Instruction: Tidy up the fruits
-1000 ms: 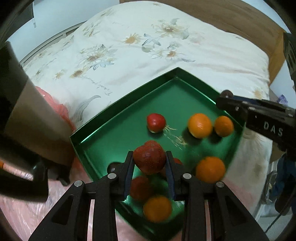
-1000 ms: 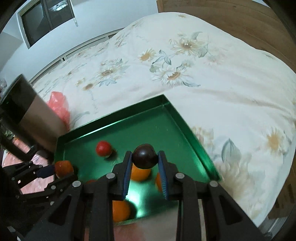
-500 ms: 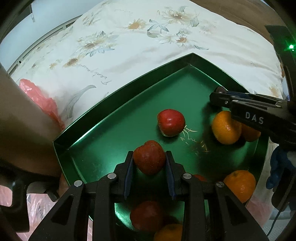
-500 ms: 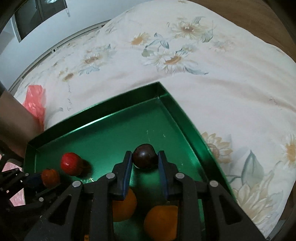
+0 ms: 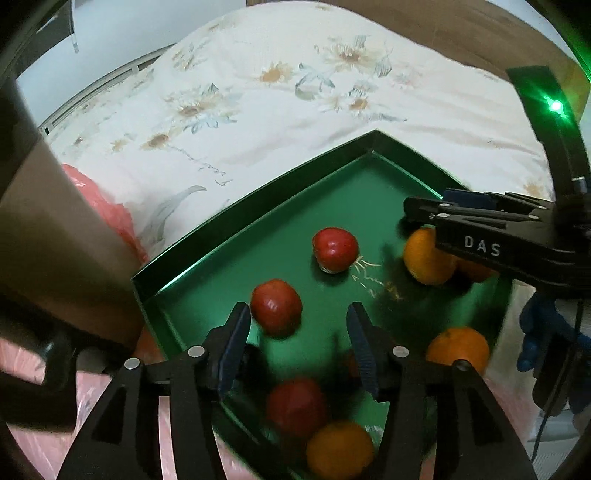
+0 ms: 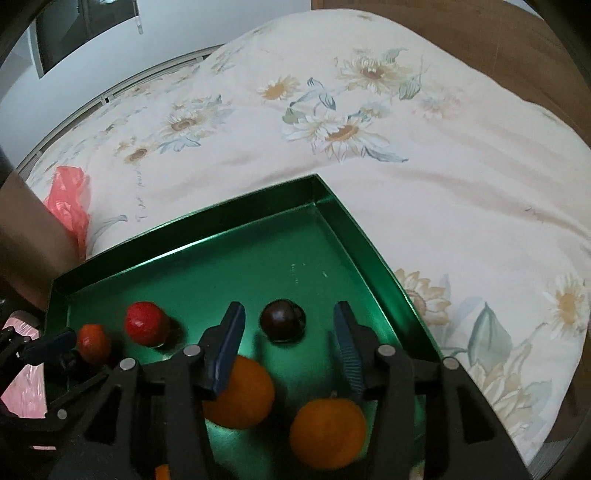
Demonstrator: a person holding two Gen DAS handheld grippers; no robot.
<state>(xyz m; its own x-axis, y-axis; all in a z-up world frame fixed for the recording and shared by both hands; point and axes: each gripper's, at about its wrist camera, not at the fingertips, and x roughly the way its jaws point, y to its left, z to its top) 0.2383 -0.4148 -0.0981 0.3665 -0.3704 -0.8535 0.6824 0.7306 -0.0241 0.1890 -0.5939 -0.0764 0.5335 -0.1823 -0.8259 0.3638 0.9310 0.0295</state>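
- A pink plastic bag [image 6: 68, 206] lies at the far left on the bed, beside a brown box-like object [image 5: 55, 236] whose nature I cannot tell.
- The green tray [image 6: 236, 218] rests on the bed with one corner pointing away from the cameras; its long axis cannot be told through the fisheye.
- The left gripper [image 5: 297, 334] hangs over the tray's near left part, its fingers opening and released. A red apple [image 5: 276, 305] sits on the tray floor just beside the left finger, free of the pads.
- A second red apple [image 5: 335, 249] sits farther in, near the tray's middle, tilted, with a pale patch at its base.
- Another red fruit [image 5: 295, 406] and an orange [image 5: 340, 448] lie blurred below the left gripper.
- The right gripper [image 6: 288, 334] is over the tray's right part, fingers opening and released. A dark round fruit [image 6: 283, 325], perhaps a plum, rests on the tray between them, touching neither pad.
- Two oranges [image 6: 243, 391] lie close under the right gripper, side by side.
- The floral bedspread [image 6: 369, 147], cream with sunflowers, covers the bed [image 6: 480, 206] around the tray.
- A wooden headboard [image 6: 480, 33] stands at the upper right, a pale wall [image 6: 207, 26] at the upper left.
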